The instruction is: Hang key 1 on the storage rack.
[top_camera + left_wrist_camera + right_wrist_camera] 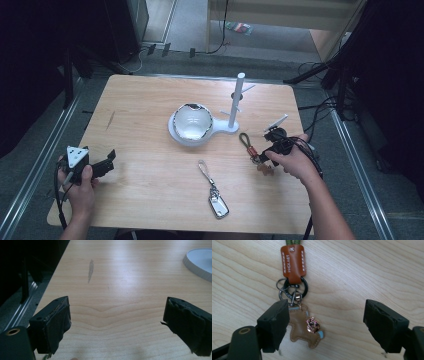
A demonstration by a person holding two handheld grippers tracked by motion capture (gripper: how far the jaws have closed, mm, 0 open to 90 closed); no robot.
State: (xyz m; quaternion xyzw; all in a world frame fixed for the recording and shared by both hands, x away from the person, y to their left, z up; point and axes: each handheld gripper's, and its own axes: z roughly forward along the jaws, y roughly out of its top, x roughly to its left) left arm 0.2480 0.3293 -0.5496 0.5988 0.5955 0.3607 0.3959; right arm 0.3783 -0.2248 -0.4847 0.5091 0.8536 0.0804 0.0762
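A keychain lies on the wooden table (150,175) at the right: a dark cord loop (245,139), an orange leather tab (293,262), dark metal rings (292,291) and a brown leather charm (305,330). My right gripper (325,325) is open just over the charm, its left jaw at the charm's edge. In the high view that right gripper (272,150) sits beside the keychain. My left gripper (102,162) rests open at the table's left edge; in its own view the left gripper (116,325) has bare wood between its jaws. A second keychain (214,192) with a silver fob lies near the front middle.
A white stand (235,102) with an upright post and side pegs rises from a white base (220,129) at mid-table. A shiny bowl (192,121) sits on the round end of that base. Cables and dark equipment ring the table on the floor.
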